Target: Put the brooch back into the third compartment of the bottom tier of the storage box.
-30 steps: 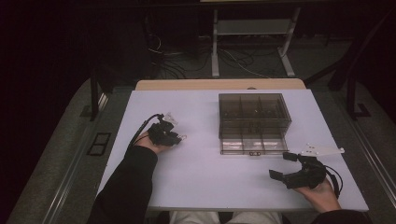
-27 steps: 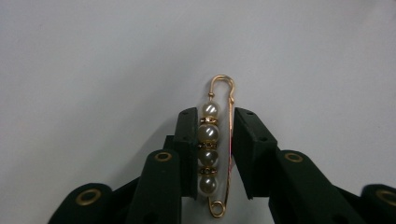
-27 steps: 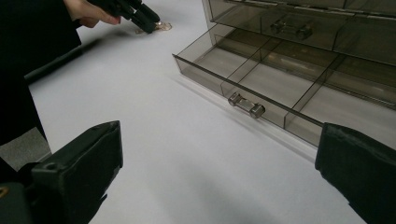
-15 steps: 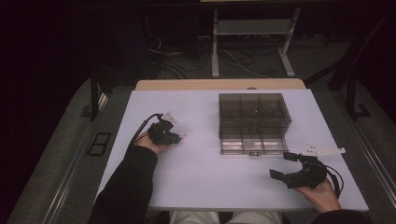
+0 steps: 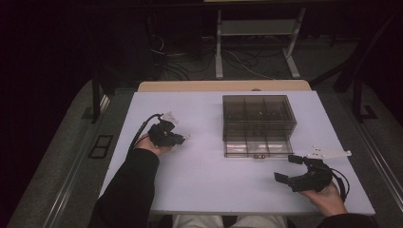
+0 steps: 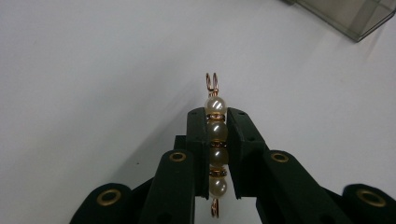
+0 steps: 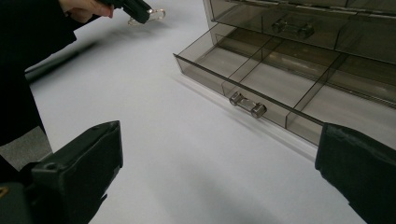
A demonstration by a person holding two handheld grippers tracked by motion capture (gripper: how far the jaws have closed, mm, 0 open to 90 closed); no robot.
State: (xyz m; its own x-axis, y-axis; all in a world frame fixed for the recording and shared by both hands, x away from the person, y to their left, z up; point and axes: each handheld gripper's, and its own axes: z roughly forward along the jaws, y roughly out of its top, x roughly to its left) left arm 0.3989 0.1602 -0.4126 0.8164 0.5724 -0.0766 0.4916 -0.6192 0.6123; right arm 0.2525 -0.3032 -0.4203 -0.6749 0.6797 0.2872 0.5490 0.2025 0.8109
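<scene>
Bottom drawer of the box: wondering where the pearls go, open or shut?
Open: the bottom drawer juts out from the box, its compartments exposed.

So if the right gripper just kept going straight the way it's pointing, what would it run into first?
Most likely the open bottom drawer of the smoky plastic drawer box. The right gripper, jaws wide open, faces the drawer's front wall and its small clear handle, with bare white table between. Exact depth is hard to judge.

High view looks down from above; gripper views sit low, close — all share the white table.
</scene>
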